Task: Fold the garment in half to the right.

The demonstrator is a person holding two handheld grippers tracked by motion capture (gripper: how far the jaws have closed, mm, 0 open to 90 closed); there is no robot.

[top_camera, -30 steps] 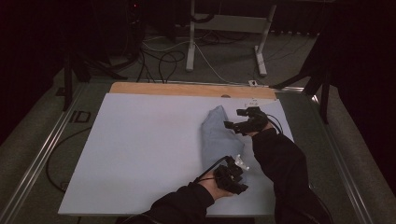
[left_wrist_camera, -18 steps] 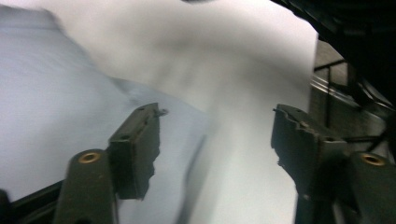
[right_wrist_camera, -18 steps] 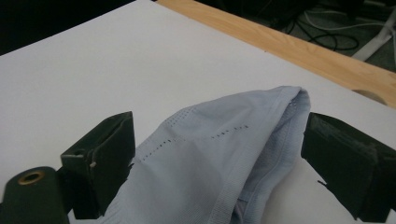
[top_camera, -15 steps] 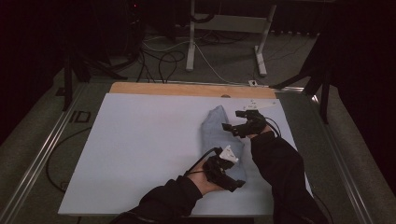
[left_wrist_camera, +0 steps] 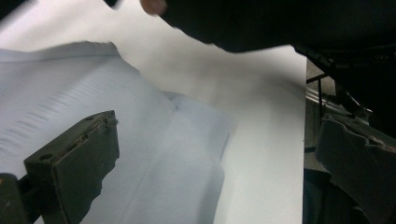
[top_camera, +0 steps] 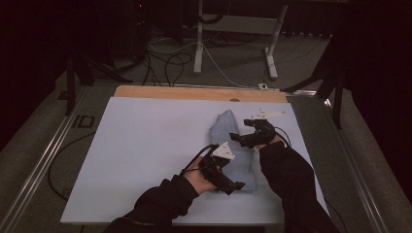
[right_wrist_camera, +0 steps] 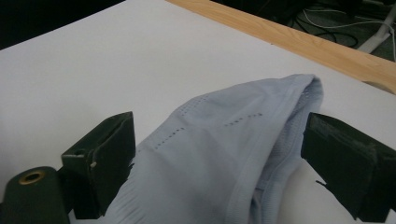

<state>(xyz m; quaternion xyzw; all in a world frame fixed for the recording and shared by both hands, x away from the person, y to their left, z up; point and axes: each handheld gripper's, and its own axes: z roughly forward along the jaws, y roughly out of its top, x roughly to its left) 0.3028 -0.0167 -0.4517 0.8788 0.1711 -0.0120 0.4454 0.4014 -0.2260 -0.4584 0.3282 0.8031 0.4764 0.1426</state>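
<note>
A pale blue ribbed garment (top_camera: 228,128) lies folded lengthwise on the white board (top_camera: 145,145), right of centre. My left gripper (top_camera: 234,186) hovers over the garment's near end; its jaws have just been opening and now stand wide apart (left_wrist_camera: 217,123), with the cloth (left_wrist_camera: 140,140) lying below them and nothing gripped. My right gripper (top_camera: 240,138) sits low at the garment's middle. Its jaws are open (right_wrist_camera: 219,123), and the far, bunched end of the cloth (right_wrist_camera: 224,140) lies between them without the pads pressing on it.
A wooden strip (top_camera: 194,93) runs along the board's far edge. Metal rails border the table on both sides. Beyond it are white stand legs (top_camera: 199,48) and cables on the floor. The right arm's dark sleeve (left_wrist_camera: 280,23) crosses the top of the left gripper view.
The left gripper has opened, let go of the garment's near end and drawn back to the left and a little up. The right gripper has stayed in place.
</note>
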